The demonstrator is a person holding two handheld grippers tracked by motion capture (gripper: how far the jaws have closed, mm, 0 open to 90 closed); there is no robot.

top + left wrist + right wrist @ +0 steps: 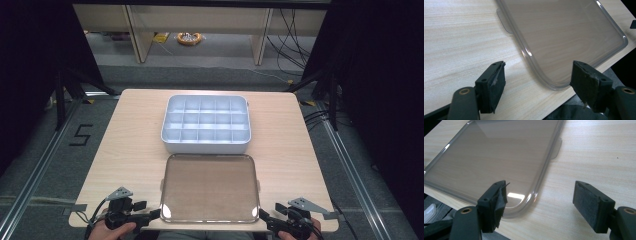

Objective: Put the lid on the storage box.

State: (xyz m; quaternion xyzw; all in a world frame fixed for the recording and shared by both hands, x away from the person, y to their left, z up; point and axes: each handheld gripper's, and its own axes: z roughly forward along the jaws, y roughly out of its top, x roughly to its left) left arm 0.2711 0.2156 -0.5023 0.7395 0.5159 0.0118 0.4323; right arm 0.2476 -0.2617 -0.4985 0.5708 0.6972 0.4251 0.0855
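Note:
A clear plastic lid [209,188] lies flat on the wooden table [130,145], close to its front edge. Behind it stands a white compartment box [205,124] with several empty cells. My left gripper [156,214] is open at the lid's near left corner; in the left gripper view that gripper [537,83] straddles the rounded corner of the lid [564,37]. My right gripper [263,215] is open at the near right corner; in the right gripper view it [540,201] frames the corner of the lid [499,155]. Neither holds anything.
A small tab [502,22] sticks out from the lid's side edge, as does another tab [557,147] on the opposite side. Bare table lies left and right of the lid and box. Dark floor and table legs lie beyond the table.

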